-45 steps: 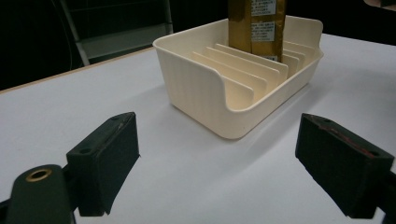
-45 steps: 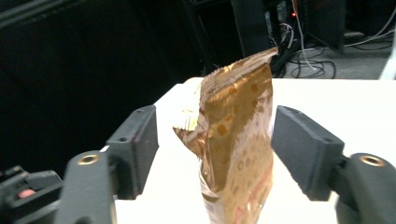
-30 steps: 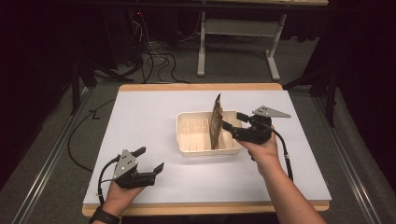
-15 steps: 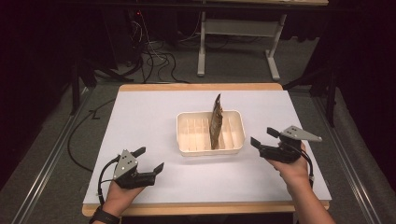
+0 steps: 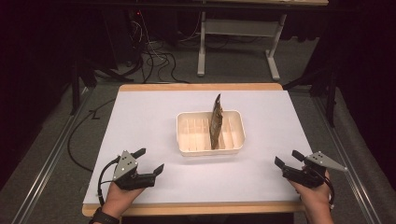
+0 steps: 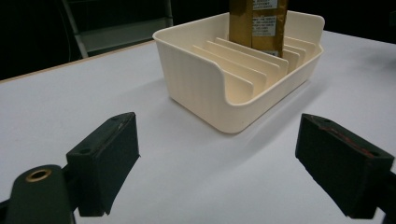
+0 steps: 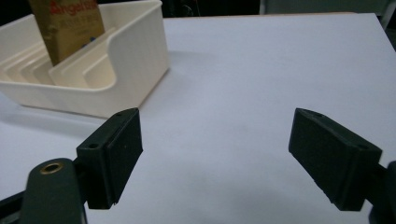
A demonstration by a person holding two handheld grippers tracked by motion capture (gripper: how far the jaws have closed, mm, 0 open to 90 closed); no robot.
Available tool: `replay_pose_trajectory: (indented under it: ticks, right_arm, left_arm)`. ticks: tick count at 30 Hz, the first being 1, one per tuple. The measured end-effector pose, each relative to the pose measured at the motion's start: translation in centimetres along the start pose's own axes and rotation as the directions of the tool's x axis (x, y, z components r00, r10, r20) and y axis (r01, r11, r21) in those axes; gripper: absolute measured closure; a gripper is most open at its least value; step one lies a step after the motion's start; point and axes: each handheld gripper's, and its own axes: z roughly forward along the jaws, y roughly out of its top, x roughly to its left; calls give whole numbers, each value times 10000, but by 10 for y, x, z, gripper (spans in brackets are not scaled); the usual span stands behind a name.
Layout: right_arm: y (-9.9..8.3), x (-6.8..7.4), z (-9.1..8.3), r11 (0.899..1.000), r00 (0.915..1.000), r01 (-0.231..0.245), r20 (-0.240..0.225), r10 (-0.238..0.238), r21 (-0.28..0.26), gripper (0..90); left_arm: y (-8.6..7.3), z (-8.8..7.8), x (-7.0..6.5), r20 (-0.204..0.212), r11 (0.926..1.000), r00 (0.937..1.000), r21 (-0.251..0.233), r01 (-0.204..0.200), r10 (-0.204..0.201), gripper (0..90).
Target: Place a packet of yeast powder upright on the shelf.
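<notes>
"Angelse…" on brown packet (image 7: 67, 28)

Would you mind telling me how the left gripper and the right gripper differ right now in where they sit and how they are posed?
The left gripper rests near the table's front-left corner, while the right gripper sits at the front-right, close to the table's side edge. The left gripper's jaws point right and forward toward the cream tray; the right gripper's point left toward it. Both are open, empty, held by a hand, and apart from the tray, where the brown packet stands upright.
</notes>
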Motion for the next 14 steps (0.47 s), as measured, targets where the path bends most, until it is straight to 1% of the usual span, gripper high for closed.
replay_pose_trajectory:
  ticks: [2, 7, 10, 12, 14]
  right_arm:
    - [-1, 0, 4, 9998, 9998, 192, 15, -192, 75, 174]
    - [-2, 1, 7, 9993, 9995, 326, 5, -327, 192, 174]
    - [-2, 2, 8, 9992, 9995, 325, -1, -325, 227, 174]
    - [-3, 2, 8, 9994, 9997, 219, 72, -221, 265, 174]
    - [-3, 2, 9, 9994, 9997, 215, 118, -218, 287, 173]
  left_arm:
    - [0, 1, 0, -47, 10000, 10000, -21, 49, -49, 137]
    - [-1, 2, 0, -35, 10000, 10000, 59, 66, -66, 136]
    - [-1, 2, 0, -42, 9999, 10000, 67, 84, -84, 137]
    - [-1, 2, 0, -36, 9999, 9999, 32, 109, -108, 136]
    - [-1, 1, 0, -22, 9999, 9999, 0, 122, -122, 136]
